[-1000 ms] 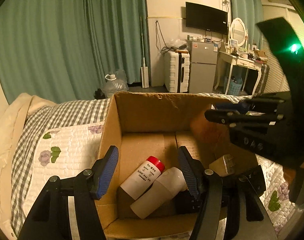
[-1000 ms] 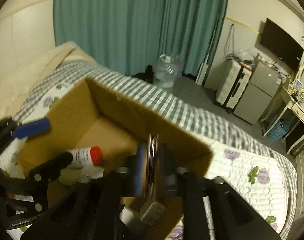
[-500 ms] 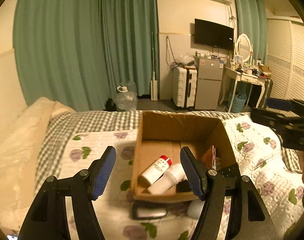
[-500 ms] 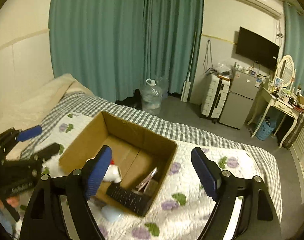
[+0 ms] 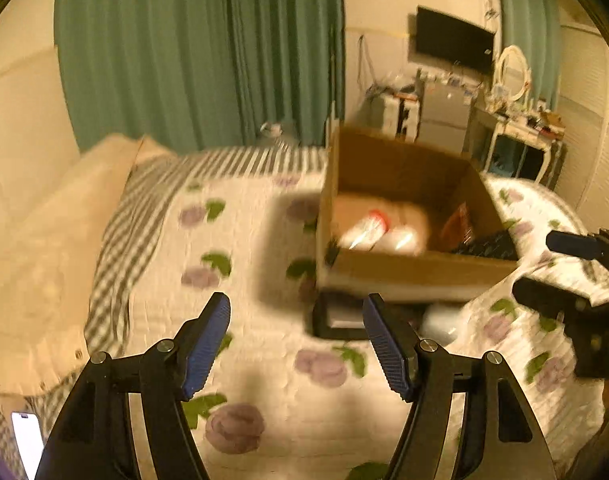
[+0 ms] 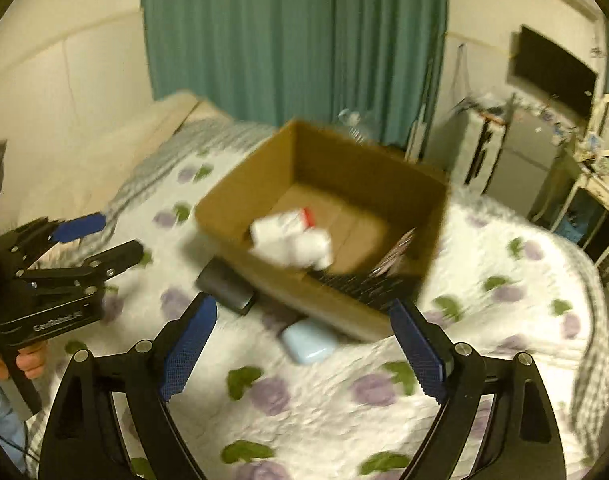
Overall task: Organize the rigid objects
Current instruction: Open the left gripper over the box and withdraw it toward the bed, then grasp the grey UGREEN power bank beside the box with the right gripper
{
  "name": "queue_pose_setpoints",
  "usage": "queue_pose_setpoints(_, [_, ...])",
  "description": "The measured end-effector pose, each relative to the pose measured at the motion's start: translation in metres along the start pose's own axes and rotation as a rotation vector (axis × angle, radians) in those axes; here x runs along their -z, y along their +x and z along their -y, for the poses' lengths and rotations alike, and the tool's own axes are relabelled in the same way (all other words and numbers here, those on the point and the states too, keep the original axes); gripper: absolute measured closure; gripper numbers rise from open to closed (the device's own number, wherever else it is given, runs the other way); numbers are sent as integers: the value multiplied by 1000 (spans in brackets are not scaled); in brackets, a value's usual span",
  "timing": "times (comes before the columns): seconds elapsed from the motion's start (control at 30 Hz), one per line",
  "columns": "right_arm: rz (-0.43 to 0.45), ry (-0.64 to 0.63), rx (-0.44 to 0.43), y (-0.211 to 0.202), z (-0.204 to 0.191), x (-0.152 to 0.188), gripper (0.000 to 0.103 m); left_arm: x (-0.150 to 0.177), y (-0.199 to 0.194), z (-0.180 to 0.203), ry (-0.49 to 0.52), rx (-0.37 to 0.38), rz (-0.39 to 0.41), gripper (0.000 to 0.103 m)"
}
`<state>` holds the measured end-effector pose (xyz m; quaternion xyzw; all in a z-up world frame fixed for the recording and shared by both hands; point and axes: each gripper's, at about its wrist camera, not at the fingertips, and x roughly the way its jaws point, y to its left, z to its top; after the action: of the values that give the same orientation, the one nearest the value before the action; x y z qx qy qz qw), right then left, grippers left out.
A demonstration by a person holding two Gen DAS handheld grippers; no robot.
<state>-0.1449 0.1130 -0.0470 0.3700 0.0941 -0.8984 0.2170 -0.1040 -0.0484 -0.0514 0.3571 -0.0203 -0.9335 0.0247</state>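
A brown cardboard box (image 5: 404,268) (image 6: 304,280) stands on the flowered quilt. In it lie a white bottle with a red cap (image 5: 364,228) (image 6: 282,226), a second white bottle (image 6: 314,246), a black remote (image 6: 344,280) and a brownish flat item (image 5: 458,220). A black case (image 5: 340,318) (image 6: 224,286) and a pale blue case (image 6: 310,340) lie on the quilt against the box's near side. My left gripper (image 5: 296,344) is open and empty, short of the black case. My right gripper (image 6: 304,354) is open and empty, above the blue case.
The quilt (image 5: 264,380) covers the bed, with a checked blanket (image 5: 116,240) and pillow at the left. A lit phone (image 5: 24,436) lies at the lower left. Green curtains, a fridge (image 6: 516,152), a suitcase and a dressing table (image 5: 516,136) stand beyond the bed.
The right gripper has let go of the flat item into the box. Both grippers have pulled back from the box and now hang lower over the quilt, open.
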Motion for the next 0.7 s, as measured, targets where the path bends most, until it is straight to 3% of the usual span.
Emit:
queue_pose_setpoints(0.17, [-105, 25, -23, 53, -29, 18, 14, 6, 24, -18, -7, -54, -25, 31])
queue_pose_setpoints(0.33, [-142, 87, 2, 90, -43, 22, 14, 1, 46, -42, 4, -98, -34, 31])
queue_pose_setpoints(0.7, [-154, 311, -1, 148, -55, 15, 14, 6, 51, -70, -68, -54, -40, 31])
